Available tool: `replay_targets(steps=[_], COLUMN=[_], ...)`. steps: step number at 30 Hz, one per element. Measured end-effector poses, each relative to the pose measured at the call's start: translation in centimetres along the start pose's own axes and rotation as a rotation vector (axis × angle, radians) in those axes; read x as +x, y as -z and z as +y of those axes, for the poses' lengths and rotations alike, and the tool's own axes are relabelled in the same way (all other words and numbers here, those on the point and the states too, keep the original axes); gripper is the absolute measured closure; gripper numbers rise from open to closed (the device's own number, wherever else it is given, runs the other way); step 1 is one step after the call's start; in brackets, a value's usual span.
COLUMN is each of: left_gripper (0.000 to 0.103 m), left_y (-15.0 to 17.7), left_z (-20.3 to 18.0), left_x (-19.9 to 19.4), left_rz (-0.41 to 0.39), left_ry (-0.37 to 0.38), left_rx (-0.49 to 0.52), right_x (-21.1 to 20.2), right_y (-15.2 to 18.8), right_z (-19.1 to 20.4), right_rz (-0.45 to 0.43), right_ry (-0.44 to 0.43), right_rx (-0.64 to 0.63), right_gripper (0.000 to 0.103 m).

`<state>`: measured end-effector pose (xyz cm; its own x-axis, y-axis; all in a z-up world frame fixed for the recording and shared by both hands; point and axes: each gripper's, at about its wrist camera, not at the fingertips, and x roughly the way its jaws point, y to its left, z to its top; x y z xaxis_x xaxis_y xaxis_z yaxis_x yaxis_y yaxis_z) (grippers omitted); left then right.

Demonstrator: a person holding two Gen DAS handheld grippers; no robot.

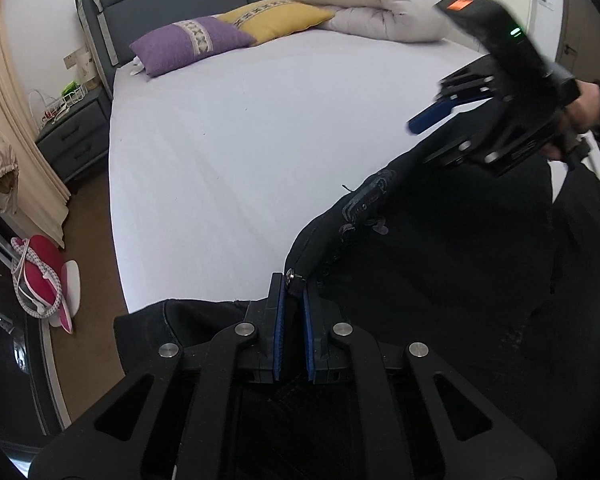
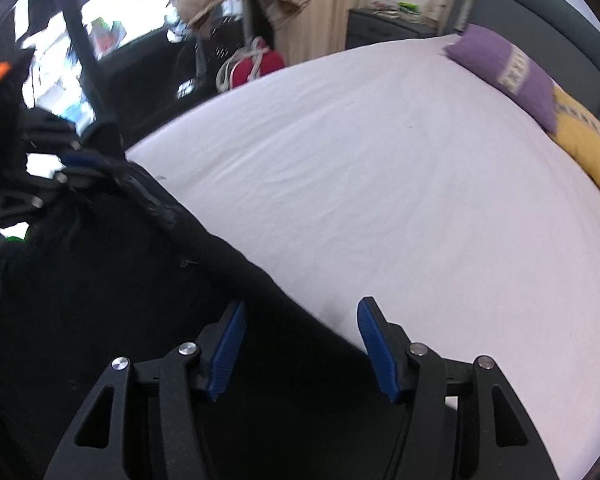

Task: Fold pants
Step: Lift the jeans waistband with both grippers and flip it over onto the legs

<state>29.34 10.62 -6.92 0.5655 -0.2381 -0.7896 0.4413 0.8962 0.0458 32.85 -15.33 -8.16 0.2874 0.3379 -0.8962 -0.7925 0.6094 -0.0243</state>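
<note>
Black pants (image 1: 440, 280): lay across the near edge of the white bed (image 1: 260, 140). Left gripper (image 1: 294, 300): clamped on the waistband beside its metal button. Right gripper (image 2: 300, 344): jaws apart above the fabric edge, pressing nothing. Purple pillow (image 1: 188, 42) and yellow pillow (image 1: 272, 18): at the headboard.

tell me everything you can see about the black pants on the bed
The black pants are a dark, soft garment, bunched rather than flat, lying at the near edge of the white bed sheet. A waistband edge with a metal button and some pale printed lettering show. The left tool is shut on the fabric by the button. The right tool is open above another edge of the pants, its pads not pressing the cloth.
</note>
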Motion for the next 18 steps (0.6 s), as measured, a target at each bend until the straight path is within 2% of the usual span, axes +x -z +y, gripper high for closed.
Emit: replay_targets(steps=[3,4,6,7,11,14,16,18], left_gripper=[0.096,0.096,0.096,0.096,0.096,0.096,0.096,0.096], left_y=[3.0,3.3,3.5,2.3,2.4,2.8,3.4,4.0], left_z=[-1.5,-1.9,-2.4,-1.2,-1.3,-2.6,-3.6,-4.4], left_x=[-2.2,-2.4,-2.5,-1.4,-1.8,-2.8,-3.8,-4.9], left_rz=[-0.007,-0.008,-0.011,-0.011,-0.027,-0.038,-0.047,-0.048], left_ry=[0.010,0.011,0.009,0.011,0.028,0.037,0.049,0.065], left_rx=[-0.024,-0.028,-0.032,-0.040,-0.074,-0.079,-0.091,-0.106], right_x=[1.9,2.0,1.8,1.7,0.2,-0.8,-1.4,-2.1], right_y=[-0.7,-0.8,-0.8,-0.8,-0.9,-0.7,-0.1,0.3], right_z=[-0.4,-0.4,0.0,0.1,0.4,1.5,3.2,4.9], right_rz=[0.071,0.075,0.069,0.066,0.008,-0.038,-0.069,-0.091], right_ry=[-0.010,-0.023,-0.027,-0.025,-0.052,-0.085,-0.144,-0.177], right_rx=[0.011,0.022,0.030,0.042,0.171,0.274,0.336,0.342], right_gripper=[0.081,0.089,0.093,0.095,0.096,0.096,0.096,0.096])
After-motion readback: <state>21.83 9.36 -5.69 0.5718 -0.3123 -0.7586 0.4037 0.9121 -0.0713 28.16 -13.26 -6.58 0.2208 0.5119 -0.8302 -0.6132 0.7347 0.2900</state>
